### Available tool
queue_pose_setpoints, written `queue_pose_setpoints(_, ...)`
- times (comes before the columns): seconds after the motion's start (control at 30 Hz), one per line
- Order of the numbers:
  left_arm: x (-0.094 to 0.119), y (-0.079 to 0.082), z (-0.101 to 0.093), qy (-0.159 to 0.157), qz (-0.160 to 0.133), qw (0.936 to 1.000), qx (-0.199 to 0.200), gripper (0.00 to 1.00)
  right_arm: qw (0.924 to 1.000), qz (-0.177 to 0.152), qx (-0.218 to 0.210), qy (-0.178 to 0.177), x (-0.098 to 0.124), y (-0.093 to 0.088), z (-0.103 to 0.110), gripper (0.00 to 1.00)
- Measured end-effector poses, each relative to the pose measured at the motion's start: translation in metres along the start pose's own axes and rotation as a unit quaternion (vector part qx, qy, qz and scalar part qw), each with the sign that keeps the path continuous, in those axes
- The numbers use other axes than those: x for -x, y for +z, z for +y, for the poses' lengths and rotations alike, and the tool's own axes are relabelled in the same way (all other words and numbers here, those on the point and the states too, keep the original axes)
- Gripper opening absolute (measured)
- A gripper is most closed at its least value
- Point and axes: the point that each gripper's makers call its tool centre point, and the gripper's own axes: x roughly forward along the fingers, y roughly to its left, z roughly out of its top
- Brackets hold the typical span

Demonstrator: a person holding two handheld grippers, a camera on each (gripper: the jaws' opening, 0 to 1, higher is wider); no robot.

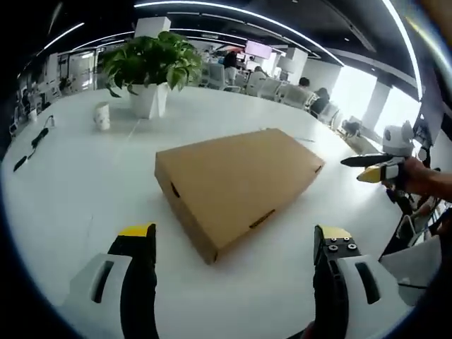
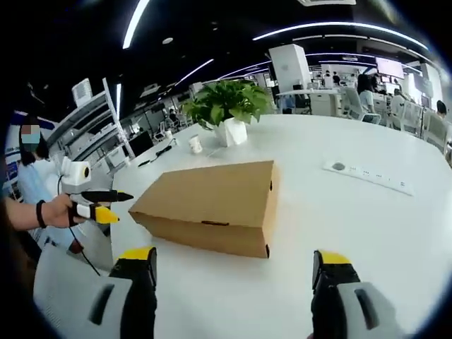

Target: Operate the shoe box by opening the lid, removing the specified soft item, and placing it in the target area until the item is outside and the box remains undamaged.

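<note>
Judging by looks, the box (image 1: 236,187) is plain thin cardboard, so it's likely light, stiff enough to slide but easily creased if squeezed hard. It's sat closed on the white bench (image 1: 85,183), roughly mid-bench, with a plant (image 1: 150,63) and a small cup (image 1: 103,115) well behind it. Whatever soft item is inside can't be seen with the lid down. The lid's front edge, near the little slots on the side walls, is probably where it should be lifted. Left gripper (image 1: 236,244) is held wide open with nothing between the jaws, short of the box; right gripper (image 2: 236,265) is likewise spread wide and empty, near the box's other side
</note>
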Motion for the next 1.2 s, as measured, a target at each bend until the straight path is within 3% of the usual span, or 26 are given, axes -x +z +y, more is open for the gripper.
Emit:
queue_pose_setpoints(0.27,-0.024,-0.007,0.006,0.004,0.009,0.9999,0.011,0.92,0.9997,0.021,0.003,0.01,-0.027,-0.002,-0.004,0.88)
queue_pose_setpoints(0.57,-0.034,-0.008,0.004,0.005,0.016,0.9996,0.021,0.9,0.9991,0.032,0.015,0.022,-0.053,0.0,-0.001,0.83)
queue_pose_setpoints(1.13,-0.05,-0.013,0.012,0.018,0.029,0.9992,0.023,0.79,0.9969,0.042,0.061,0.026,-0.073,0.004,-0.004,0.7)
queue_pose_setpoints(1.2,-0.052,-0.013,0.012,0.015,0.031,0.9992,0.022,0.77,0.9965,0.041,0.064,0.034,-0.072,0.004,0.0,0.65)
